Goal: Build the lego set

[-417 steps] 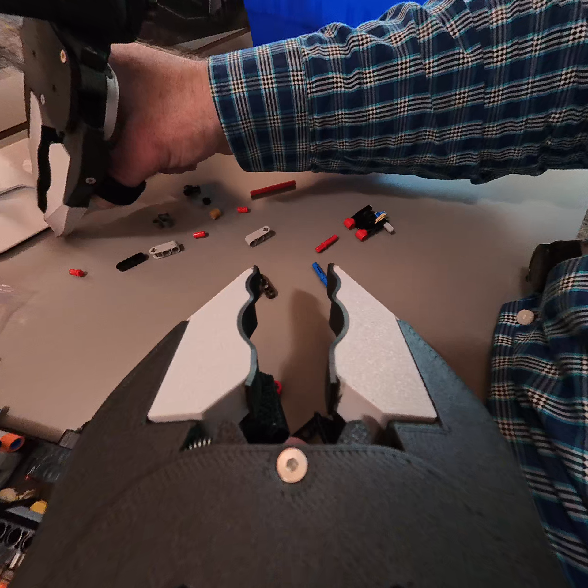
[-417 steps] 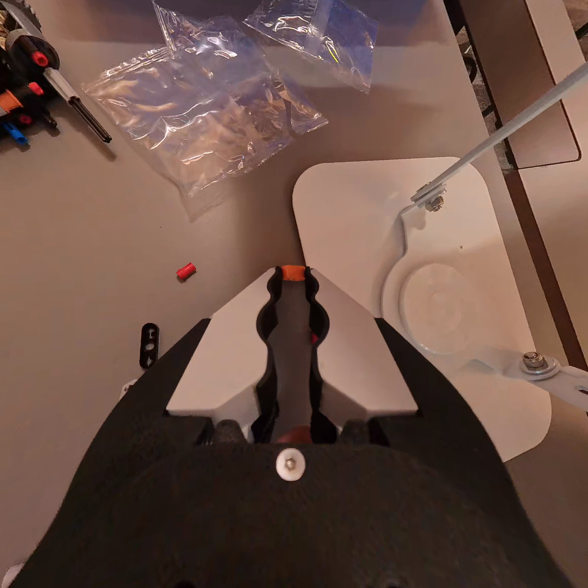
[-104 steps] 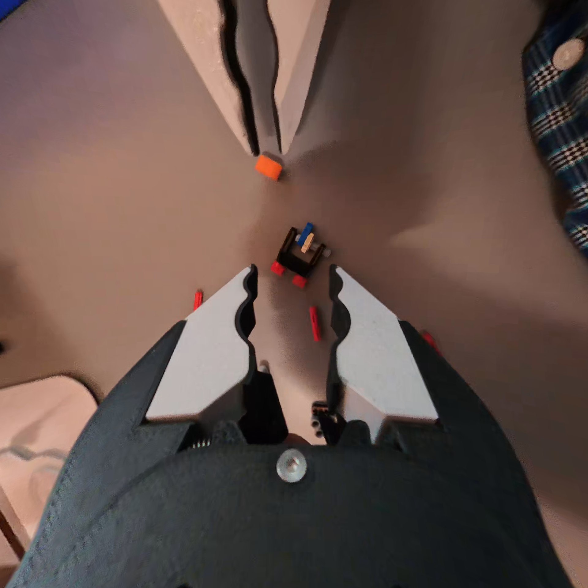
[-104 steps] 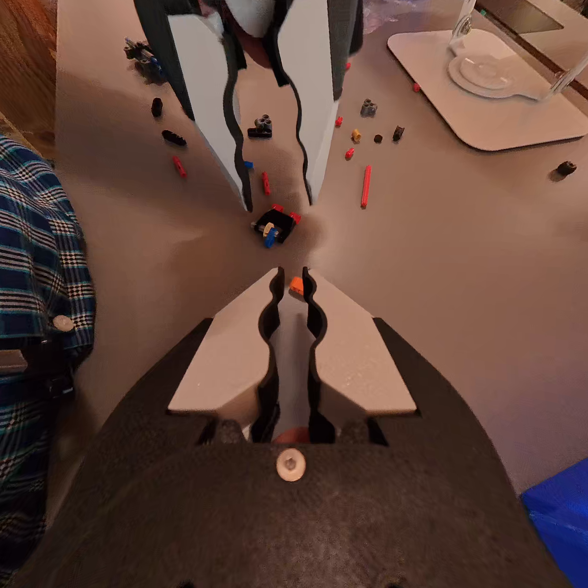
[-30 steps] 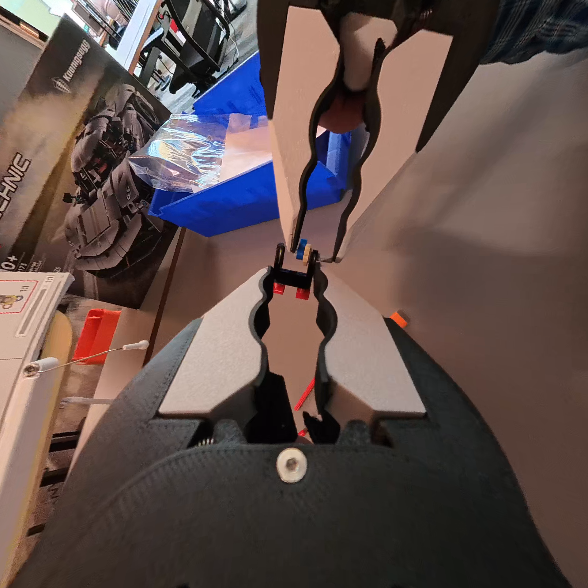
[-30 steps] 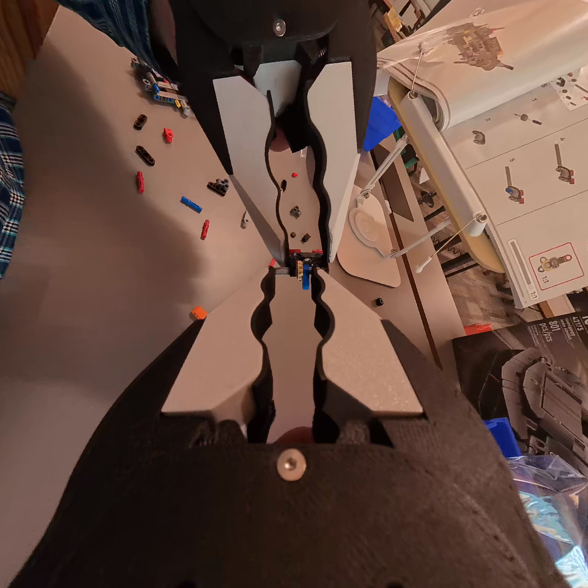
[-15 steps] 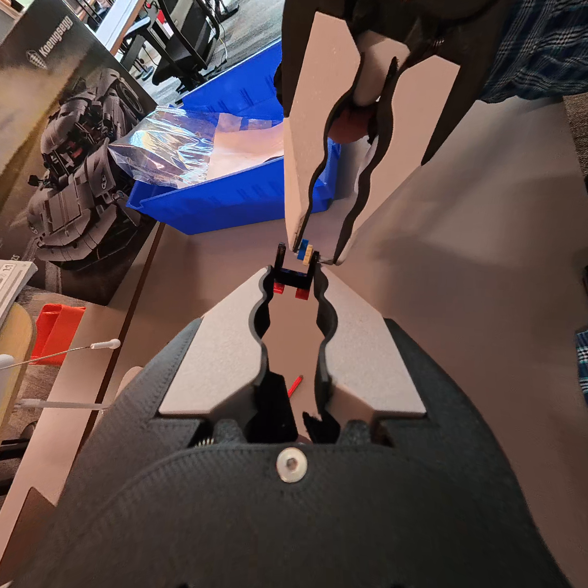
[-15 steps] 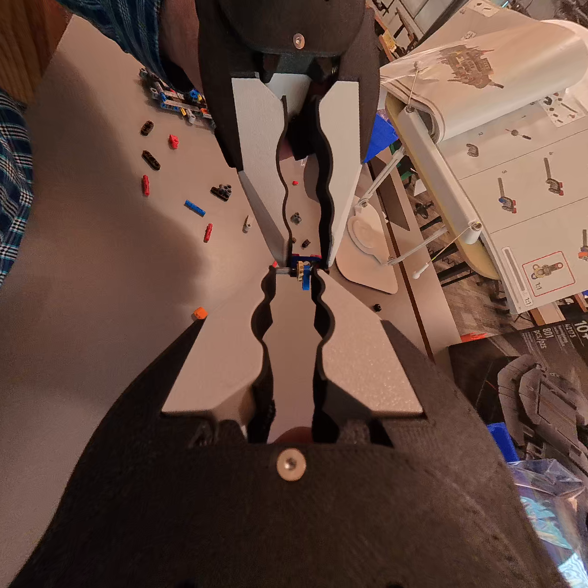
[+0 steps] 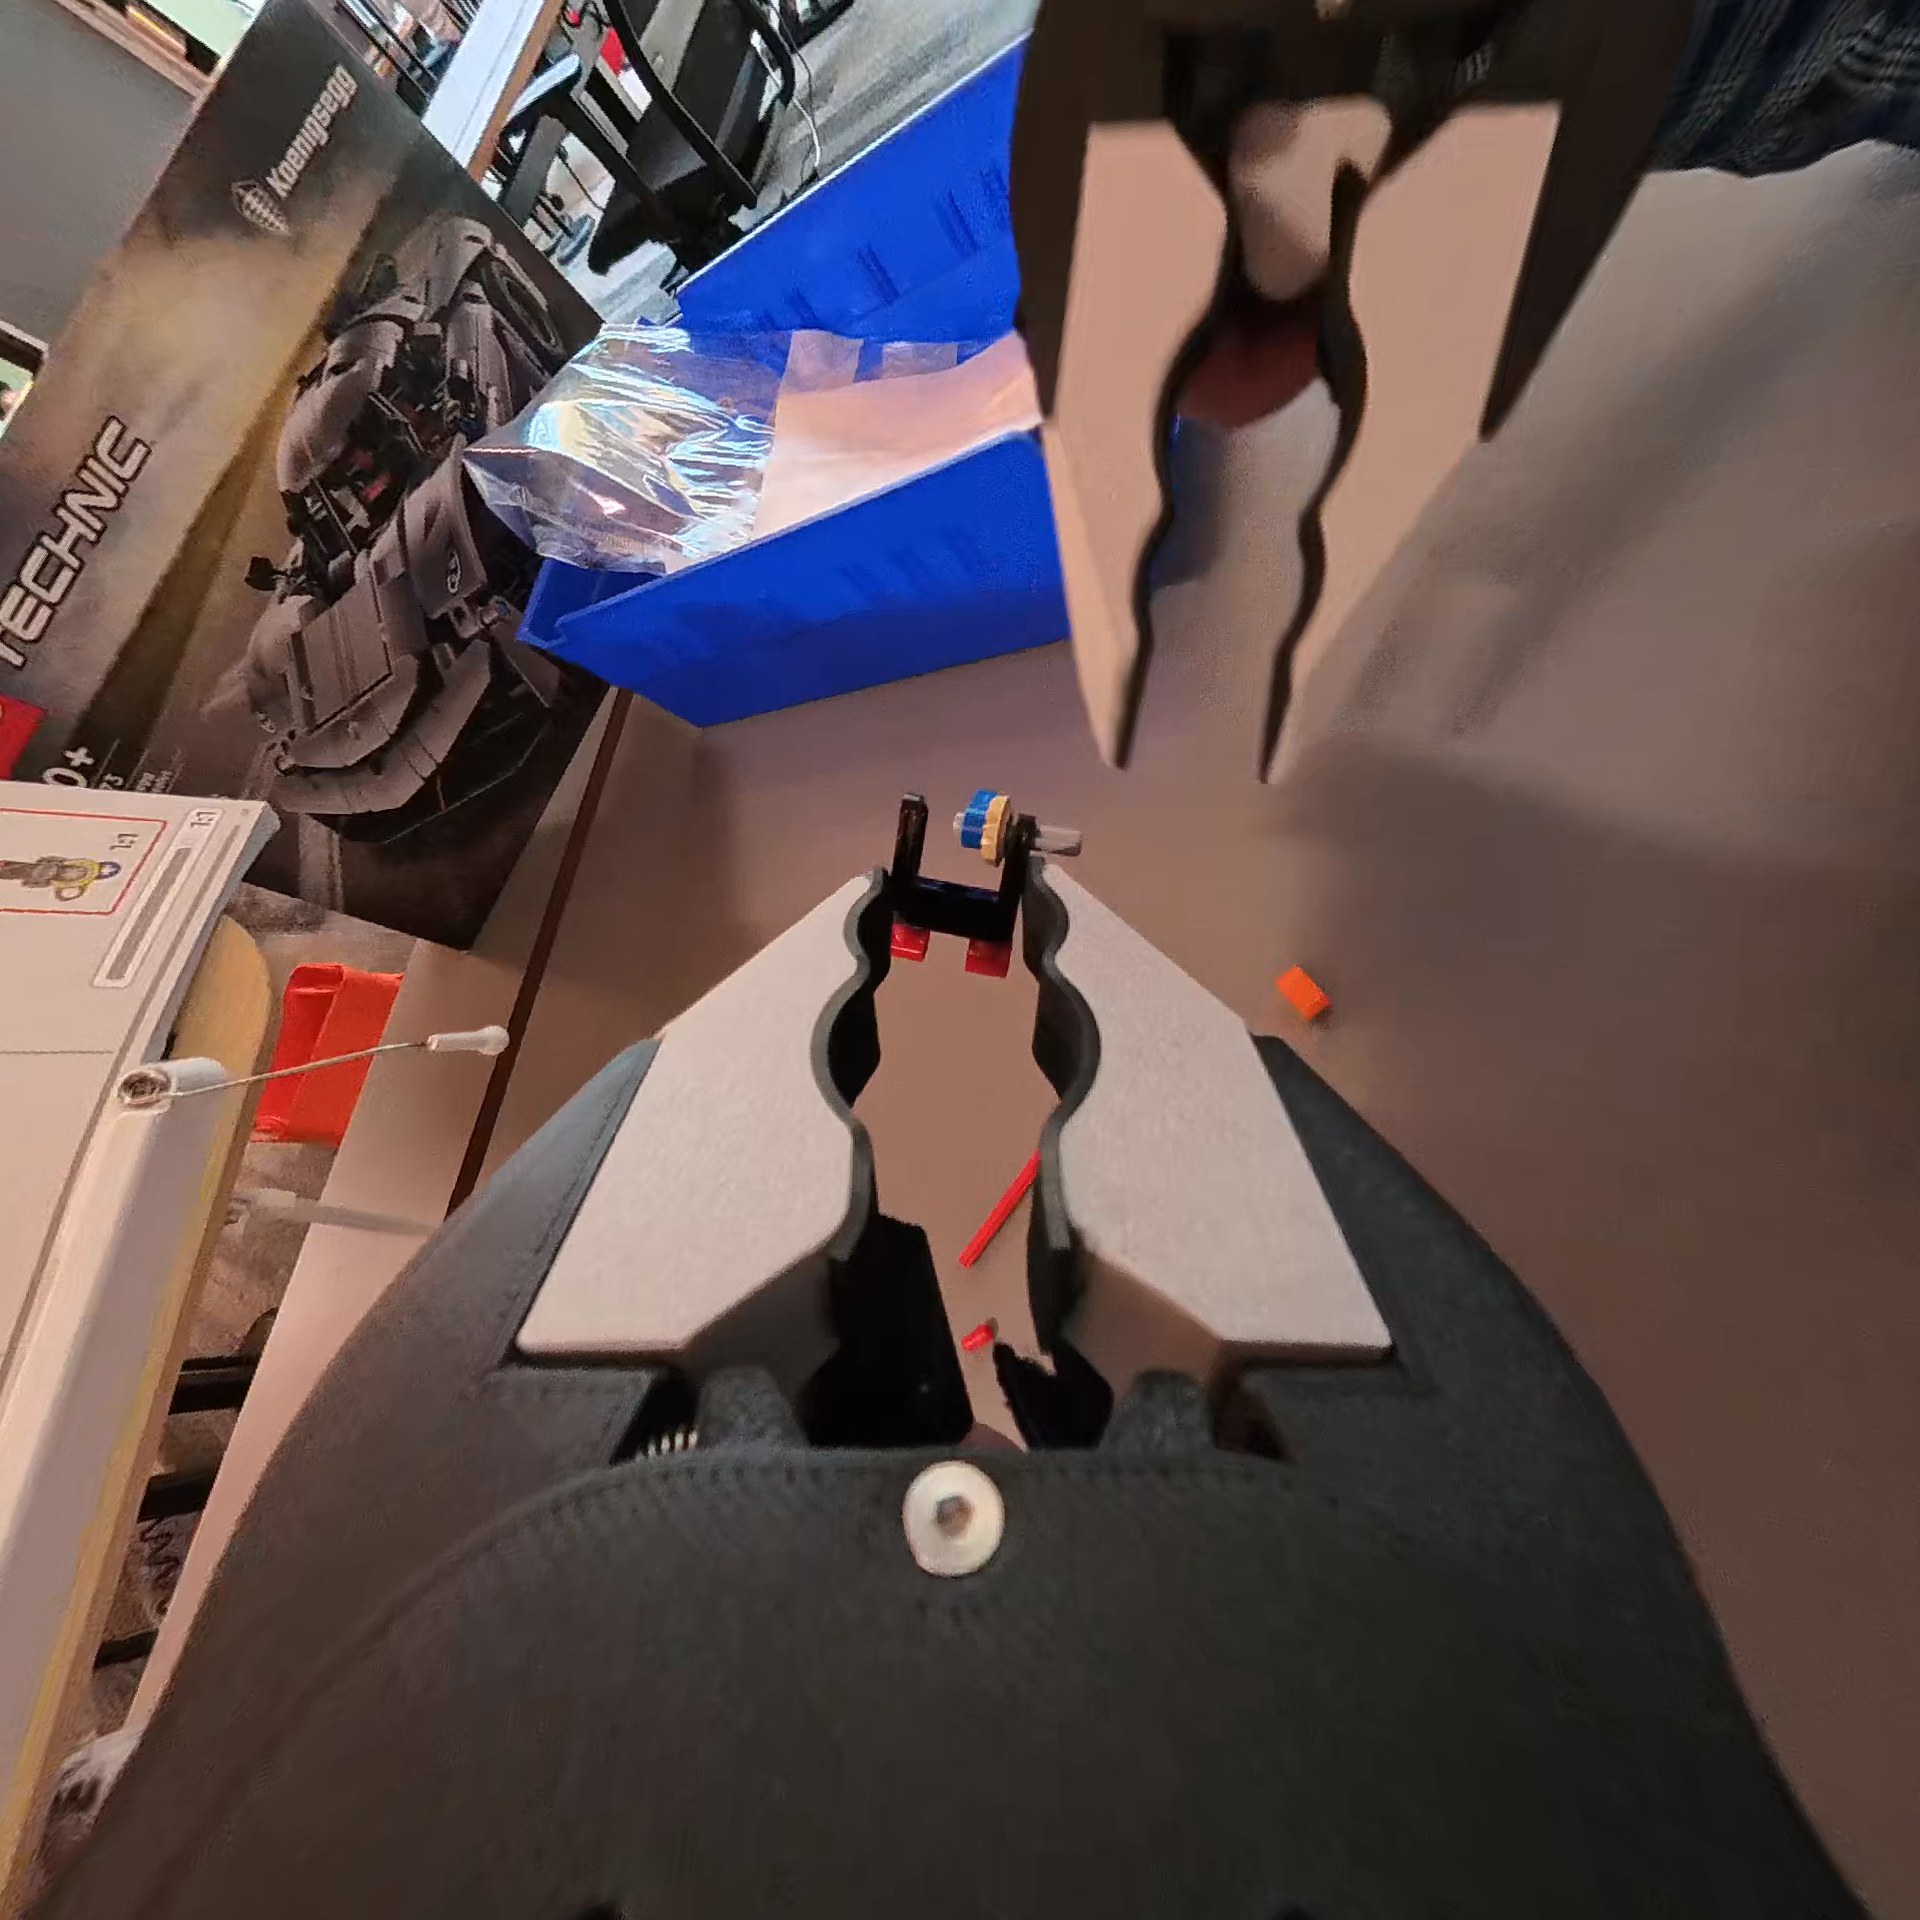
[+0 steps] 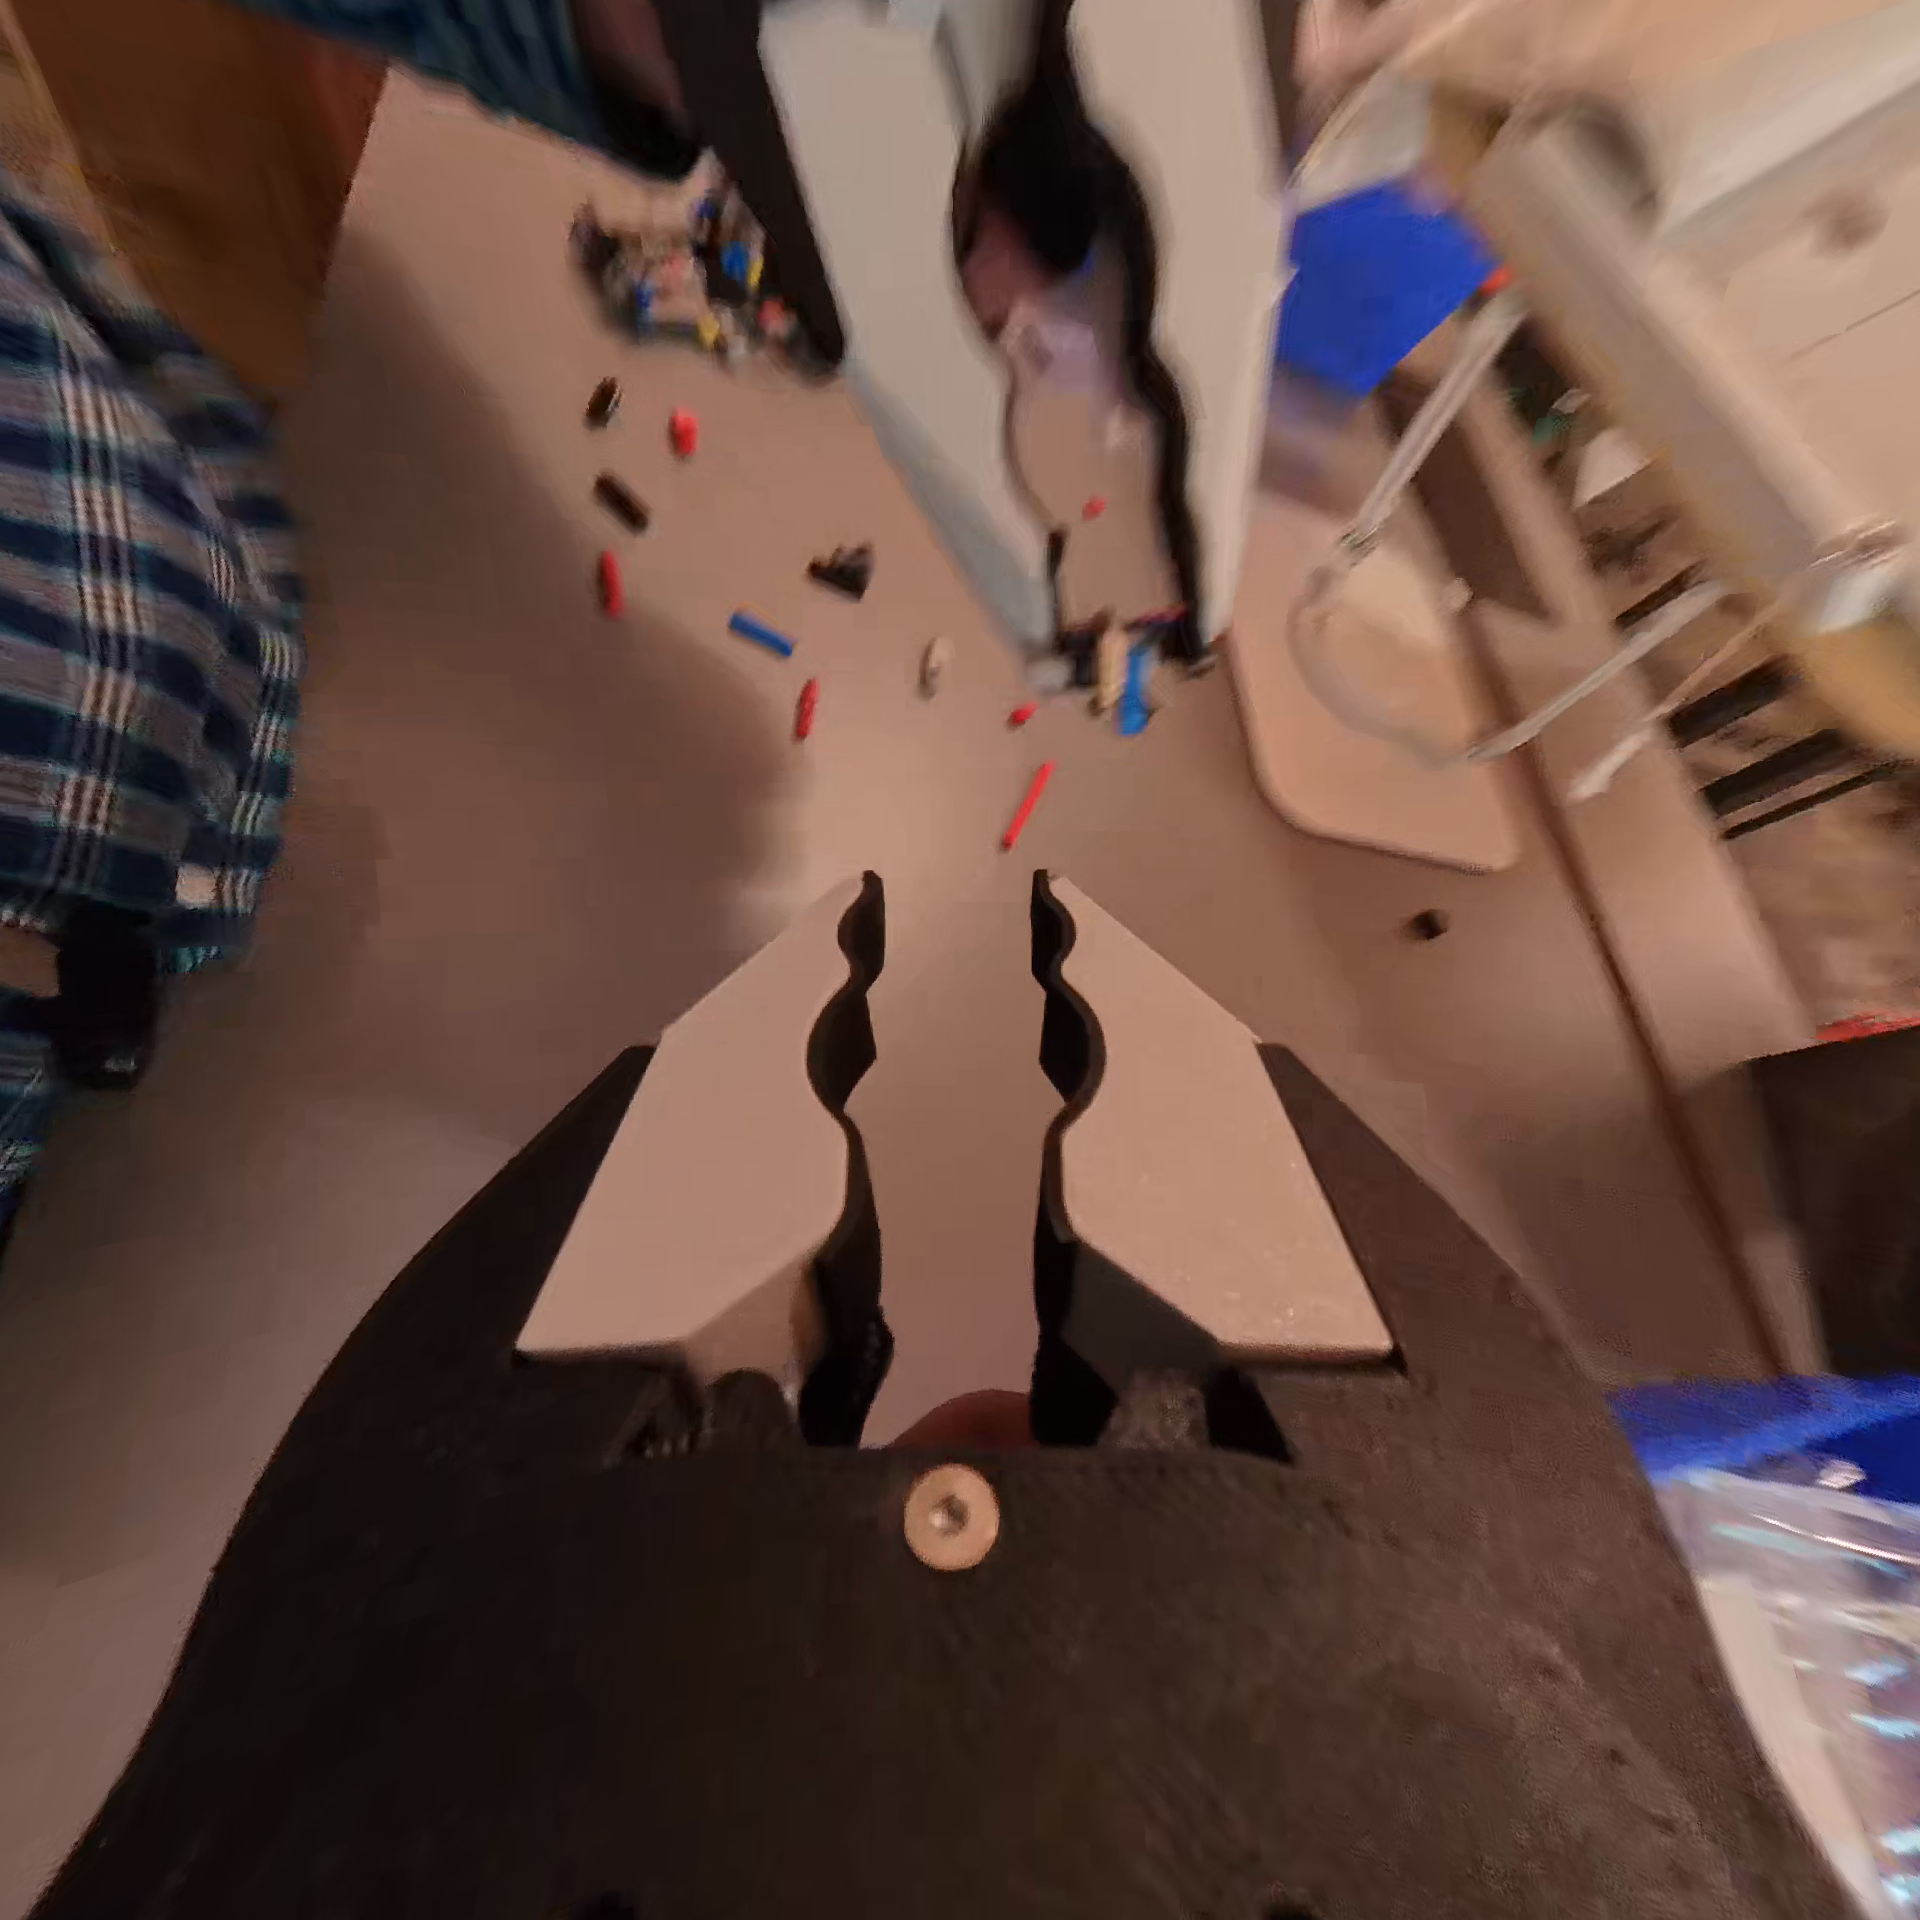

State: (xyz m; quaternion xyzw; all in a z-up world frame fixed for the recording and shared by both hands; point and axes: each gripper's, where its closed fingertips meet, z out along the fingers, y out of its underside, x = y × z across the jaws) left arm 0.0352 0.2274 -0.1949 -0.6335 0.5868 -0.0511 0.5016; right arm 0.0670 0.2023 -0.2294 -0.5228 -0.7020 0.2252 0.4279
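My left gripper (image 9: 951,896) is shut on a small lego assembly (image 9: 948,902): a black U-shaped frame with two red pins below and a grey axle carrying a blue and a tan piece. It holds it above the tan table. My right gripper (image 9: 1195,764) hangs open and empty above and beyond the assembly, apart from it. In the blurred right wrist view my right gripper (image 10: 956,883) is open with nothing between its fingers. The left gripper (image 10: 1117,623) with the assembly (image 10: 1130,675) shows farther off.
An orange piece (image 9: 1302,990) and a red axle (image 9: 997,1210) lie on the table. Several loose red, blue and black pieces (image 10: 761,634) are scattered there. A blue bin (image 9: 831,603), the set's box (image 9: 260,416), an instruction booklet (image 9: 94,883) and a white stand base (image 10: 1382,769) line the edge.
My right gripper has pulled back from the assembly, where its tips were half a second ago, and stands slightly wider. My left gripper keeps its hold.
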